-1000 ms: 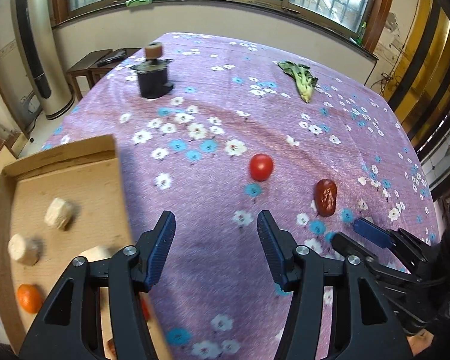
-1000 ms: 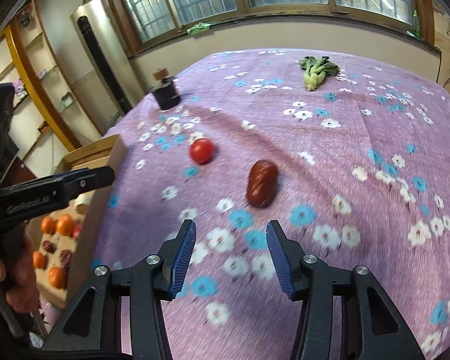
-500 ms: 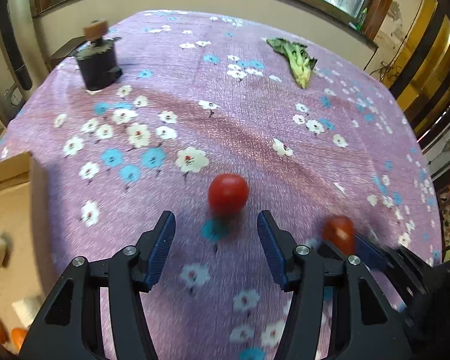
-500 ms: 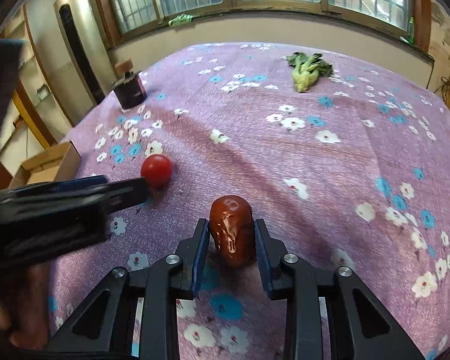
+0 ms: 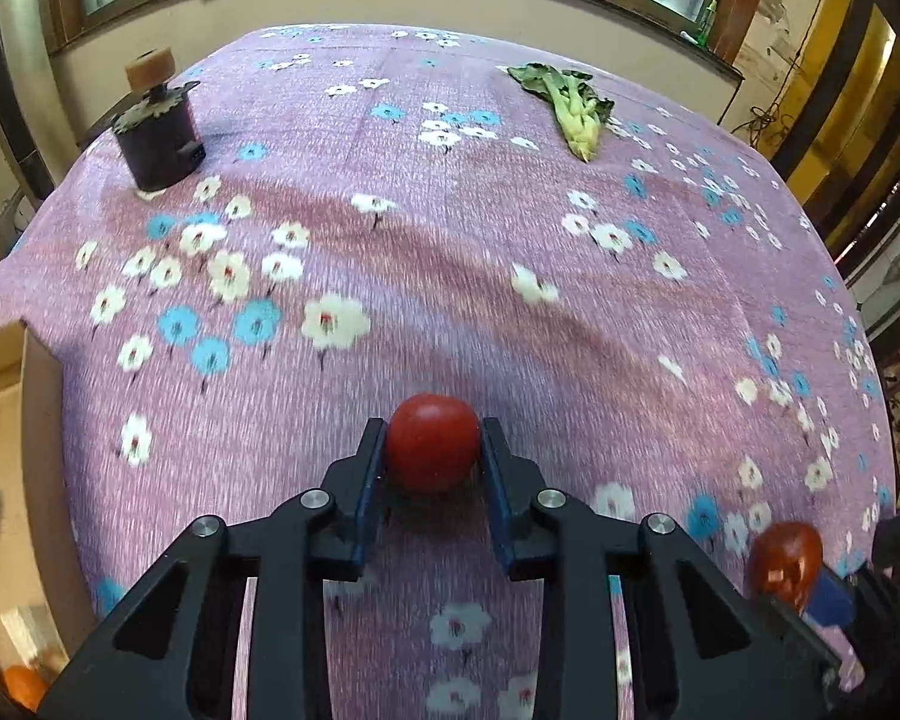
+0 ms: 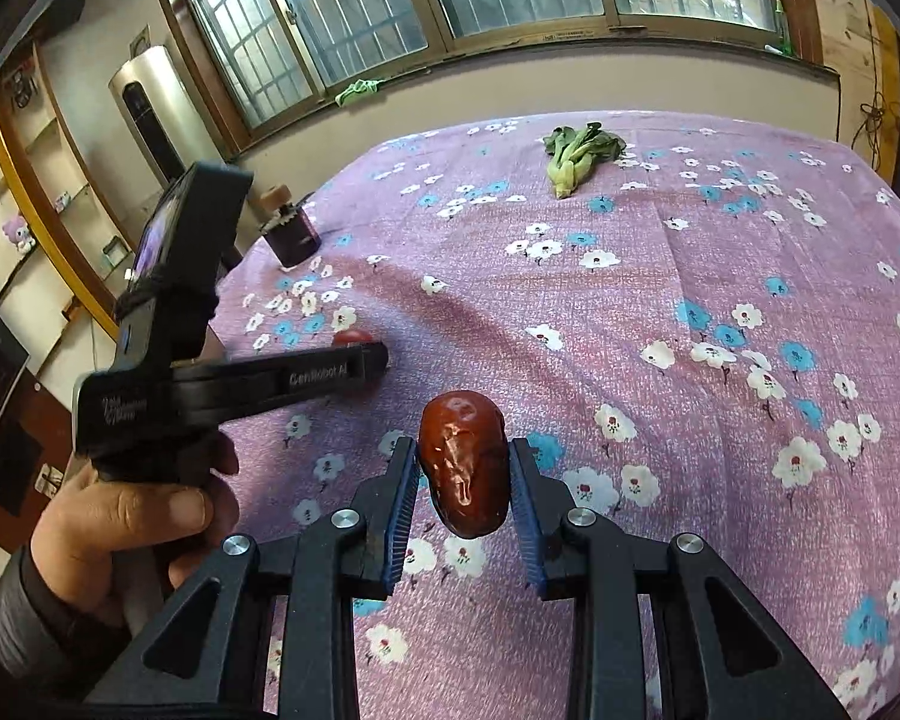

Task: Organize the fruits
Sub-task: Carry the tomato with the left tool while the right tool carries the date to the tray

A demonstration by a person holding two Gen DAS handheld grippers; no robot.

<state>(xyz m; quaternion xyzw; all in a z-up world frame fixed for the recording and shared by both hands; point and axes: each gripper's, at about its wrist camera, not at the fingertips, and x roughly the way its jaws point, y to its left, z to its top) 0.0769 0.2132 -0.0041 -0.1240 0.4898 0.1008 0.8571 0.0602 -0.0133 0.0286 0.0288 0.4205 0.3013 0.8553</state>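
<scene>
Your left gripper [image 5: 432, 450] is clamped tight on the tomato [image 5: 433, 441], down on the purple cloth [image 5: 450, 276]. Right gripper [image 6: 463, 480] is closed on the date [image 6: 464, 462], held just above the cloth w/ box [image 5: 6, 420] at far left.

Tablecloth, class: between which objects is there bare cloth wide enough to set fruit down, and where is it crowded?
The widest free patch runs between the dark jar, the greens and the tomato. The near edge is crowded: the left gripper and right gripper both hold fruit beside the cardboard box.
</scene>
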